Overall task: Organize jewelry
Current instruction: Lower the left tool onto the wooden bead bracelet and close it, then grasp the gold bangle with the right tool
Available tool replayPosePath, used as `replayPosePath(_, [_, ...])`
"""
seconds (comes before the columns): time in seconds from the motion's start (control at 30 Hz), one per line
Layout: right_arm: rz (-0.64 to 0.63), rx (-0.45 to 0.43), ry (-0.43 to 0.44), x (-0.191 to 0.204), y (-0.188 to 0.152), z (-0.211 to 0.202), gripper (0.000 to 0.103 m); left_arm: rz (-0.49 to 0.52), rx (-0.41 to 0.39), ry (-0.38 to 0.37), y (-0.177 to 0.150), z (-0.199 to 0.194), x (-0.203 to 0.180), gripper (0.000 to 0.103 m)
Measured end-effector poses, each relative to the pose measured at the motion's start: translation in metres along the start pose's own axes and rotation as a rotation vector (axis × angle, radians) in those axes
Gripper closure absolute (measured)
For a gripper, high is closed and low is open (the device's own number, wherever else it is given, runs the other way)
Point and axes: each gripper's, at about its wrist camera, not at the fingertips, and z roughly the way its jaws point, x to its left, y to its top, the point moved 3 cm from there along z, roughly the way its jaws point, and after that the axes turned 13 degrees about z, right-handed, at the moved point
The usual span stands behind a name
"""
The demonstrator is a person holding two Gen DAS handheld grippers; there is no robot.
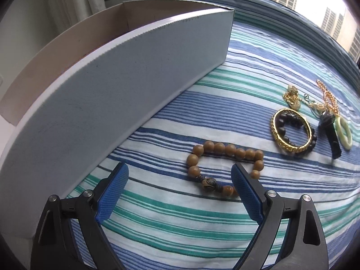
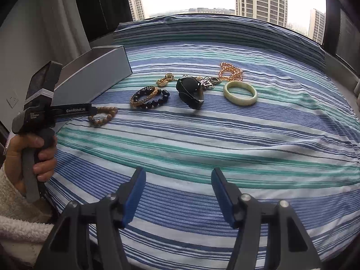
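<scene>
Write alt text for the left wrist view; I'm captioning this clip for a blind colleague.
The open left gripper hangs over a striped bedspread, its right finger just in front of a brown wooden bead bracelet. A long open white box lies to the left; a gold bangle, dark beads, a jade bangle and gold chains lie to the right.

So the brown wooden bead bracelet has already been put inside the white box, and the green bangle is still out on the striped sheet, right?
Not quite. The brown wooden bead bracelet lies on the striped sheet beside the white box, not inside it, as the left wrist view shows. The green bangle is indeed out on the sheet.
</scene>
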Motion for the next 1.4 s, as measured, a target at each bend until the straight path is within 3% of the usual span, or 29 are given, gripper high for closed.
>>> replayPosePath(0.33, [0.034,0.022,-0.001,-0.011,0.005,0.012,0.041,0.012,0.062,-0.028,-0.032,-0.001,0.026,0.012])
replayPosePath(0.43, [0.030,0.034,0.013,-0.008,0.006,0.017,0.041,0.042,0.057,-0.072,-0.035,-0.005,0.022,0.027])
replayPosePath(0.53, [0.015,0.027,0.019,-0.002,0.008,0.014,0.041,0.097,0.036,-0.089,-0.037,-0.012,0.008,0.048])
replayPosePath(0.67, [0.009,0.032,0.027,0.000,0.015,0.016,0.041,0.154,0.009,-0.123,-0.038,-0.016,-0.007,0.091])
replayPosePath(0.77, [0.014,0.021,0.055,0.002,0.033,0.019,0.041,0.167,0.000,-0.114,-0.039,-0.019,-0.009,0.092])
replayPosePath(0.93, [-0.020,0.046,0.117,0.028,0.079,0.051,0.042,0.121,0.013,-0.169,-0.042,-0.021,0.003,0.092])
replayPosePath(1.03, [-0.016,0.133,0.192,0.050,0.108,0.087,0.067,0.098,0.016,-0.183,-0.041,-0.017,0.012,0.092])
replayPosePath(1.1, [0.059,0.224,0.241,0.057,0.122,0.117,0.069,0.083,0.016,-0.189,-0.039,-0.015,0.016,0.092])
replayPosePath(1.23, [0.160,0.321,0.228,0.059,0.139,0.158,0.070,0.062,0.018,-0.199,-0.041,-0.013,0.025,0.092])
replayPosePath(1.4, [0.161,0.381,0.160,0.066,0.139,0.186,0.070,0.057,0.014,-0.212,-0.042,-0.010,0.029,0.092])
